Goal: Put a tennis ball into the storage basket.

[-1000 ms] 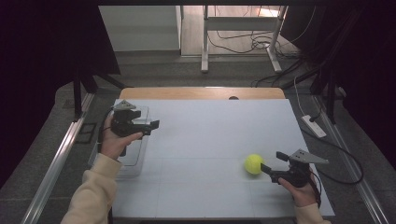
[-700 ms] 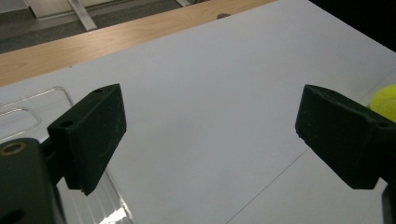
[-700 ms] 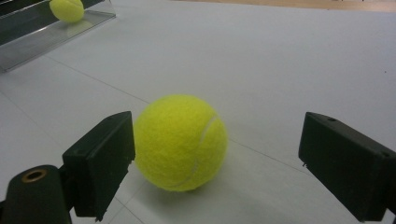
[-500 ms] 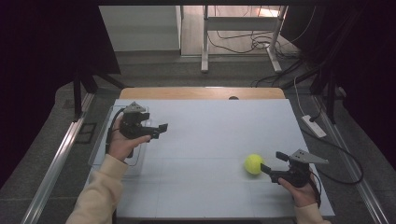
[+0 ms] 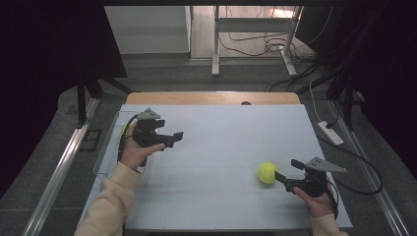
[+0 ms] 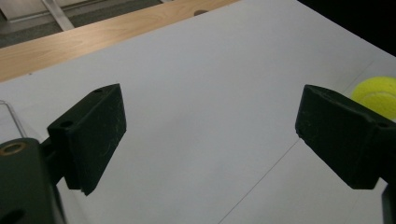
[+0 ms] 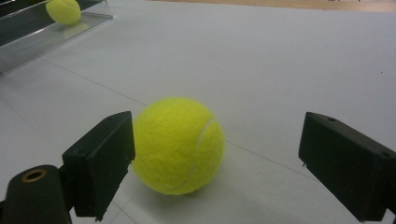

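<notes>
Right hand-held gripper [image 5: 283,179] sits low on the tabletop [image 5: 226,132] with jaws spread wide, the tennis ball [image 5: 267,172] just ahead and nearer its left jaw. Closing off-centre could nudge the ball and send it rolling away. Left hand-held gripper [image 5: 176,138] hovers open and empty, well apart.

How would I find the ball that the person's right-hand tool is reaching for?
Start at the white table and look to its near right part, just ahead of the right gripper. There lies a yellow tennis ball on the bare tabletop between that gripper's open fingers. The other yellow ball lies far off in a clear tray.
</notes>
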The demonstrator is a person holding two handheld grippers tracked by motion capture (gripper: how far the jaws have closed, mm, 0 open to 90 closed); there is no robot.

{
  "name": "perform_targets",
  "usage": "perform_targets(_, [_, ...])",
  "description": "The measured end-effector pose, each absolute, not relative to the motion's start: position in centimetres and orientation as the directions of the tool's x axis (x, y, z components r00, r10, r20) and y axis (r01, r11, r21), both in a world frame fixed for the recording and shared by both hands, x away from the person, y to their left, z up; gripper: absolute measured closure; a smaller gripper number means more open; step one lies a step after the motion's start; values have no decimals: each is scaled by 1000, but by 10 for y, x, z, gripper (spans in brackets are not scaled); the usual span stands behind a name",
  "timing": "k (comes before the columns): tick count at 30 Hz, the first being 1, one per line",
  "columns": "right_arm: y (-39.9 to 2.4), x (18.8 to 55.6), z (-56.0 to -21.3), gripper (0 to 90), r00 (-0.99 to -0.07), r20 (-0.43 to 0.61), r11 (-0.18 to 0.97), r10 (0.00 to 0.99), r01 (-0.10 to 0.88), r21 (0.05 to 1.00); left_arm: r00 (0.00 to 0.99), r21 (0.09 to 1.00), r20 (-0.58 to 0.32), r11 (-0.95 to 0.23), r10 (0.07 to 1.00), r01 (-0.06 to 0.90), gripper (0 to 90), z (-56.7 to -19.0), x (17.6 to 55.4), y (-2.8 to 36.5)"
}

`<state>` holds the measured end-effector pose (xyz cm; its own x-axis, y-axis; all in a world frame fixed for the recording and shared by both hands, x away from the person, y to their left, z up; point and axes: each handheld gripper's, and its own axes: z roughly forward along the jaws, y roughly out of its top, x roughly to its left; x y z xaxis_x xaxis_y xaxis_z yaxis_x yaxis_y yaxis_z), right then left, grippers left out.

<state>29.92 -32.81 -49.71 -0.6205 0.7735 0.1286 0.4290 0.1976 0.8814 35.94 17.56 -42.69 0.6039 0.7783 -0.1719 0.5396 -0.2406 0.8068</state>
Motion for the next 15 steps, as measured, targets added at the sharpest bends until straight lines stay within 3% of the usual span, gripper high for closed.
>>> perform_targets(15, [-327, 297, -494, 106, -620, 123, 196, 775, 421, 886, 644, 814, -149, -276, 751, 511, 97, -423, 356, 158])
